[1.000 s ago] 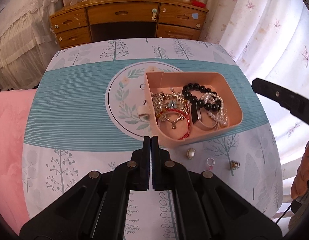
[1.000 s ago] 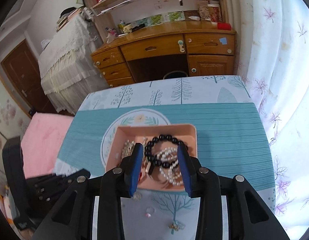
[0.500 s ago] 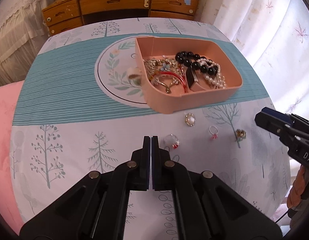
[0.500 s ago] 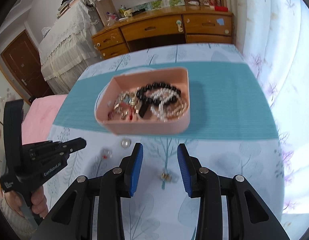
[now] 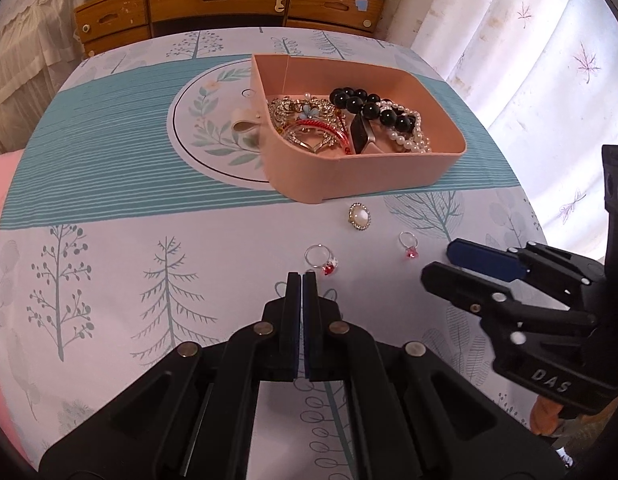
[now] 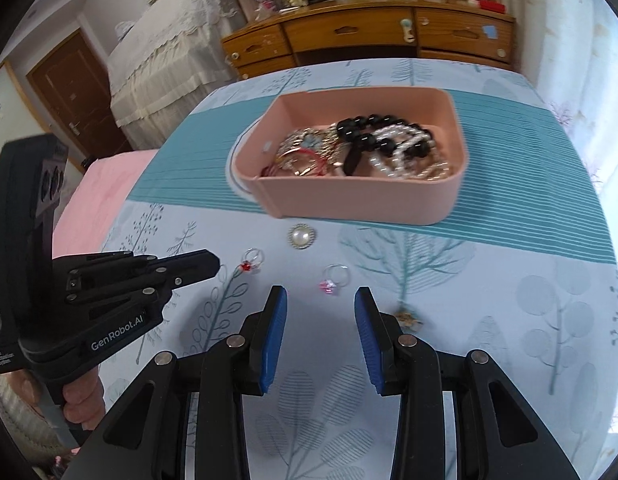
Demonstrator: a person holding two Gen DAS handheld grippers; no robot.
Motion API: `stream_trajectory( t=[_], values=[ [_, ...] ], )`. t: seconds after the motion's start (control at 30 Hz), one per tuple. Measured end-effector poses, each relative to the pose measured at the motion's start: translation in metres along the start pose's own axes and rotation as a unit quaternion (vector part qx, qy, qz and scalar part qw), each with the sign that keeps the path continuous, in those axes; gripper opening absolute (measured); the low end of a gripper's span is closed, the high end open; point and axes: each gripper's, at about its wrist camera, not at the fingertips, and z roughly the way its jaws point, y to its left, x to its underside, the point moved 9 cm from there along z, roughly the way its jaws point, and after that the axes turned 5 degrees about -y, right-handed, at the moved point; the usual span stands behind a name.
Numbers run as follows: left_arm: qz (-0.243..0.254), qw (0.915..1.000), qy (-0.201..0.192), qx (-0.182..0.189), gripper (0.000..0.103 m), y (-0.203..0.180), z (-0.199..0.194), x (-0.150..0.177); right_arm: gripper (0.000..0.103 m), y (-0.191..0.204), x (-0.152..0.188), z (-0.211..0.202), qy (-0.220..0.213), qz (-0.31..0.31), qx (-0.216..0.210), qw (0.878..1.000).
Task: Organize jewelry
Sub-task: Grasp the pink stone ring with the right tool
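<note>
Tree-print tablecloth (image 5: 157, 280) — wooden dresser (image 5: 229, 0) behind

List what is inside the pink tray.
Inside the pink tray: a black bead bracelet, a pearl strand, gold rhinestone pieces, a red bangle and a dark flat piece. Anything beneath the pile is hidden.
</note>
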Motion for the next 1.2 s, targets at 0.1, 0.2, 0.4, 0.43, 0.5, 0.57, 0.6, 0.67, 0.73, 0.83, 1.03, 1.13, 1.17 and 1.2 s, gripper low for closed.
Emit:
stream_trajectory(
  t=[0.1,0.2,0.4,0.43,0.5,0.57,0.6,0.67,0.73,0.83,1.03,1.13,1.17,1.2],
  values=[
    [-0.005,1.0000,0.001,0.003,0.000,0.000,0.001,0.003,0.036,0.005,0.002,0.011,0.006,-0.002,0.004,1.000],
    [-0.010,0.9999,0.000,0.006,0.000,0.001,0.002,0.005,0.031,0.005,0.001,0.021,0.006,-0.005,0.010,1.000],
    [-0.024,0.9996,-0.001,0.017,0.000,0.001,0.003,0.004,0.027,0.010,0.000,0.034,-0.005,-0.034,0.042,0.999],
    [-0.027,0.9995,-0.001,0.019,0.000,0.001,0.003,0.004,0.026,0.010,0.000,0.034,-0.007,-0.038,0.047,0.998],
    [-0.030,0.9992,0.001,0.025,0.000,0.000,0.005,0.003,0.021,0.011,-0.001,0.037,-0.012,-0.050,0.063,0.997],
    [-0.033,0.9990,0.004,0.031,0.000,-0.003,0.007,0.004,0.010,0.012,-0.001,0.039,-0.018,-0.062,0.081,0.995],
    [-0.035,0.9988,0.006,0.035,0.000,-0.004,0.007,0.004,0.010,0.012,-0.001,0.039,-0.019,-0.064,0.081,0.994],
    [-0.040,0.9980,0.008,0.047,0.000,-0.009,0.008,0.004,0.010,0.012,-0.001,0.038,-0.021,-0.058,0.077,0.995],
    [-0.049,0.9967,0.010,0.063,0.000,-0.014,0.009,0.003,0.010,0.010,0.000,0.036,-0.021,-0.053,0.076,0.996],
    [-0.069,0.9940,0.011,0.084,0.000,-0.019,0.010,-0.001,0.010,0.005,0.004,0.030,-0.021,-0.045,0.069,0.996],
    [-0.081,0.9947,0.031,0.056,0.000,-0.019,0.026,0.000,0.010,-0.001,0.018,0.017,-0.025,-0.033,0.061,0.997],
    [-0.073,0.9961,0.023,0.044,0.000,-0.021,0.024,-0.001,0.010,-0.002,0.024,0.012,-0.027,-0.030,0.055,0.998],
    [-0.072,0.9963,0.023,0.041,0.000,-0.022,0.023,-0.001,0.010,-0.002,0.026,0.010,-0.027,-0.027,0.053,0.998],
    [-0.072,0.9963,0.025,0.039,0.000,-0.022,0.022,0.000,0.010,-0.003,0.027,0.009,-0.027,-0.024,0.050,0.998]
  ],
)
